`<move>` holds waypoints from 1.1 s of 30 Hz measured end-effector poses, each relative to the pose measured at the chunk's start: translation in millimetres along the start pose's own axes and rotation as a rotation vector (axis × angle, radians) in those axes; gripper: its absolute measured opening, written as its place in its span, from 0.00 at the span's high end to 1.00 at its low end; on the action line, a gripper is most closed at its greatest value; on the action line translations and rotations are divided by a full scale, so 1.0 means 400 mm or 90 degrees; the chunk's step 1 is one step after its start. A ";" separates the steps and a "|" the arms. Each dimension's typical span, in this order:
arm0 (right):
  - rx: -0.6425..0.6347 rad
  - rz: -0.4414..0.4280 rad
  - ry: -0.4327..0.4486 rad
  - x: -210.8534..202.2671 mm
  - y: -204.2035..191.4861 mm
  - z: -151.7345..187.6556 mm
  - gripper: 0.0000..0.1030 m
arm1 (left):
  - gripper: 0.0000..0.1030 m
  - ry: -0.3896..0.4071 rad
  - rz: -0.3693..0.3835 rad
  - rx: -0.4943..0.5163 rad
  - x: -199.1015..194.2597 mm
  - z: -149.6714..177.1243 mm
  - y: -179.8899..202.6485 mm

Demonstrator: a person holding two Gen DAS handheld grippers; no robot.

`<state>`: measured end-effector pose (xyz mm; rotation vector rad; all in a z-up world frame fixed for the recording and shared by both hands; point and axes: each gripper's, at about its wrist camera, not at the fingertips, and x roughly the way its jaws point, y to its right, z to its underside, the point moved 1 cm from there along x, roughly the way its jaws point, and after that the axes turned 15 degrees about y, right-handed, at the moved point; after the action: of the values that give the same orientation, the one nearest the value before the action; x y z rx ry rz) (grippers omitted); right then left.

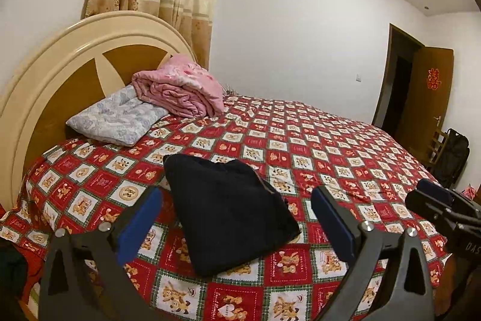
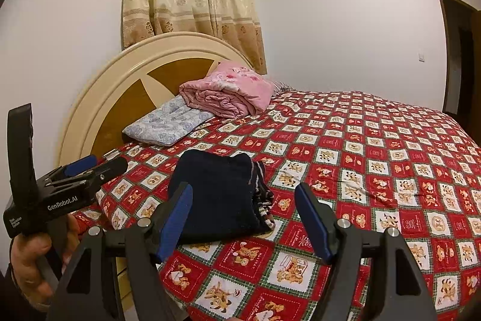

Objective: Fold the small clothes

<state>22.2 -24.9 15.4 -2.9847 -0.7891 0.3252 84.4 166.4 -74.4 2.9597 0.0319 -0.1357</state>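
Observation:
A folded dark navy garment [image 1: 231,209] lies on the red checked bedspread [image 1: 330,146] near the bed's front edge; striped cuffs show at its right side [image 2: 261,197]. My left gripper [image 1: 236,194] hovers above and short of it, open wide, its blue pads [image 1: 141,218] touching nothing. My right gripper [image 2: 243,188] is also open and held off the cloth, with the garment [image 2: 219,194] seen past its fingers. Each gripper shows in the other's view: the right one [image 1: 436,194] at the right edge, the left one [image 2: 96,164] at the left, held by a hand [image 2: 30,260].
A pale blue pillow [image 1: 120,119] and a rolled pink quilt [image 1: 180,89] sit by the round headboard [image 1: 60,74]. Curtains hang behind it. An open brown door [image 1: 427,98] and a black bag [image 1: 454,155] stand at the far right.

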 end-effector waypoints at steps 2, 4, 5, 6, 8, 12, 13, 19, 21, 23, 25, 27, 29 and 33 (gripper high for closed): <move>0.000 -0.001 0.000 -0.003 -0.002 -0.001 0.31 | 0.01 -0.001 0.000 0.001 -0.002 0.000 0.002; 0.000 -0.001 0.001 -0.004 -0.001 -0.001 0.31 | 0.01 0.000 -0.001 0.000 -0.002 -0.001 0.002; 0.002 -0.002 0.002 -0.004 -0.001 -0.001 0.31 | 0.01 0.000 -0.001 -0.001 -0.002 -0.001 0.002; 0.001 -0.003 0.002 -0.003 -0.001 -0.001 0.31 | 0.01 -0.001 -0.001 0.000 -0.002 -0.001 0.002; 0.000 -0.004 0.003 -0.006 -0.007 -0.001 0.31 | 0.01 -0.001 -0.001 0.004 -0.003 0.000 0.004; -0.003 -0.006 0.003 -0.012 -0.010 0.003 0.31 | 0.01 -0.009 0.000 0.019 0.000 0.005 0.013; -0.003 -0.006 0.004 -0.012 -0.009 0.002 0.31 | 0.01 -0.010 -0.001 0.022 0.002 0.007 0.015; -0.009 -0.002 0.018 -0.022 -0.005 -0.004 0.31 | 0.00 -0.012 -0.007 0.041 0.003 0.009 0.030; -0.011 0.000 0.020 -0.022 -0.003 -0.005 0.31 | 0.00 -0.006 -0.018 0.043 -0.001 0.005 0.031; -0.011 0.001 0.023 -0.025 -0.002 -0.005 0.31 | 0.00 -0.005 -0.014 0.041 -0.003 0.002 0.030; -0.012 0.001 0.026 -0.027 -0.004 -0.005 0.31 | 0.00 -0.001 -0.019 0.037 -0.007 -0.003 0.027; -0.014 0.002 0.028 -0.030 -0.003 -0.005 0.31 | 0.00 0.002 -0.022 0.035 -0.006 -0.008 0.023; -0.014 0.002 0.028 -0.030 -0.005 -0.004 0.31 | 0.00 0.004 -0.023 0.037 -0.008 -0.010 0.022; -0.018 -0.001 0.025 -0.029 -0.008 0.000 0.31 | 0.00 0.009 -0.026 0.041 -0.009 -0.009 0.024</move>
<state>10.7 -27.9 18.0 -3.0058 -0.7991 0.2578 81.6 157.5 -68.7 3.0259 0.0904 -0.1245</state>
